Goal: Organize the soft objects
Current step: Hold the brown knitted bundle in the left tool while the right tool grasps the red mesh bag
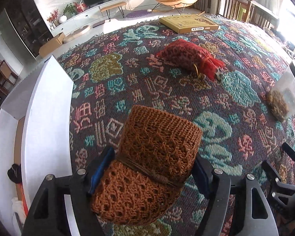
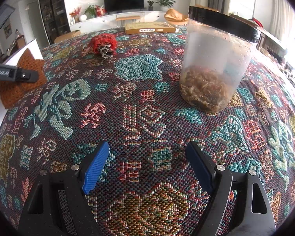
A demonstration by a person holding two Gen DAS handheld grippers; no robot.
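Observation:
An orange knitted pouch (image 1: pixel 159 137) sits between the blue pads of my left gripper (image 1: pixel 151 173), which is shut on it just above the patterned tablecloth (image 1: pixel 167 90). In the right wrist view the same pouch (image 2: pixel 19 86) shows at the far left, beside a white box (image 2: pixel 29 49). A red knitted pouch (image 1: pixel 188 56) with a tassel lies farther back on the cloth, also seen as the red pouch (image 2: pixel 103 44). My right gripper (image 2: pixel 147 165) stands open over the cloth with nothing between its fingers.
The white open box (image 1: pixel 47 106) stands just left of the held pouch. A clear plastic jar (image 2: pixel 214 63) with a black lid and dried stuff inside stands at the right. A flat yellow box (image 1: pixel 188 22) lies at the far edge.

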